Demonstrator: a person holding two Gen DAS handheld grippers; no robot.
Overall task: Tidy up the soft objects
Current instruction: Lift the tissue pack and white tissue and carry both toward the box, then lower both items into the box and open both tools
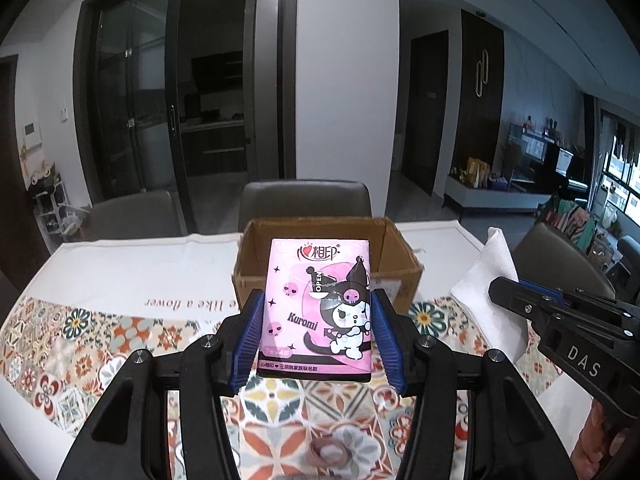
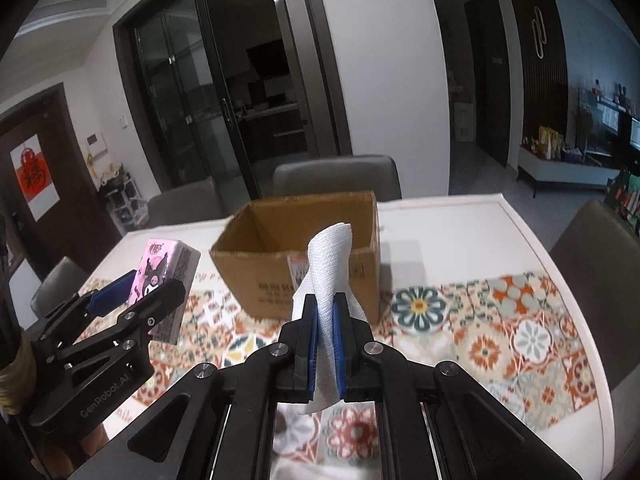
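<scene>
left hand-held gripper (image 1: 318,328) was clamped on the pink tissue pack (image 1: 318,308); right hand-held gripper (image 2: 325,336) pinched a white paper towel (image 2: 328,272); both hung above the worktop (image 1: 120,264), cardboard box (image 2: 296,256) just beyond

pink tissue pack (image 1: 318,308); white napkin (image 2: 326,280); brown box (image 2: 296,256); floral-tile tablecloth (image 2: 500,332).

1. Room: dim; you see dark glass doors (image 1: 172,120) and a dark kitchen behind them in both views.
2. Light source: daylight from the windows (image 1: 618,184) at the far right of the left view.
3. Shadows: the box (image 2: 304,256) casts a soft one to its right on the table (image 2: 460,240).
4. Distortion: strong fisheye bending; black corners ring each frame.
5. Blur: your near tablecloth (image 2: 348,432) smears at the bottom edge; the pink pack (image 1: 320,308) reads sharp.
</scene>
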